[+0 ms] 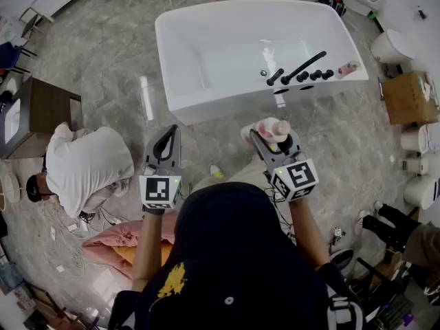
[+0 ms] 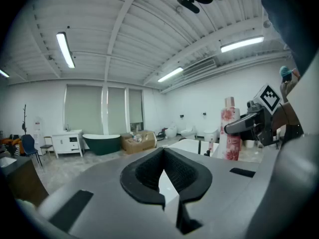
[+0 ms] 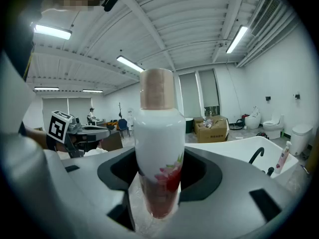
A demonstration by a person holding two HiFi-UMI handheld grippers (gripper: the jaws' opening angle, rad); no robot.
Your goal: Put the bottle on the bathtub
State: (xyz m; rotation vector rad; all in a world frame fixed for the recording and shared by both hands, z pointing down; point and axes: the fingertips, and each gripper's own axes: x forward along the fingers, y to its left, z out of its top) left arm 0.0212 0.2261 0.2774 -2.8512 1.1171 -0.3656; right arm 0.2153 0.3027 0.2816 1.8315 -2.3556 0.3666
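Observation:
A white bottle with a red flower print and a tan cap stands upright between the jaws of my right gripper, which is shut on it. In the head view the bottle hangs over the floor just short of the near side of the white bathtub. The left gripper view shows the same bottle at its right. My left gripper is level with it further left, shut and holding nothing. Its black pads meet at the tip.
A black faucet and a small pink bottle sit on the bathtub's right rim. A person in a white shirt crouches at the left by a wooden cabinet. Toilets and a cardboard box line the right.

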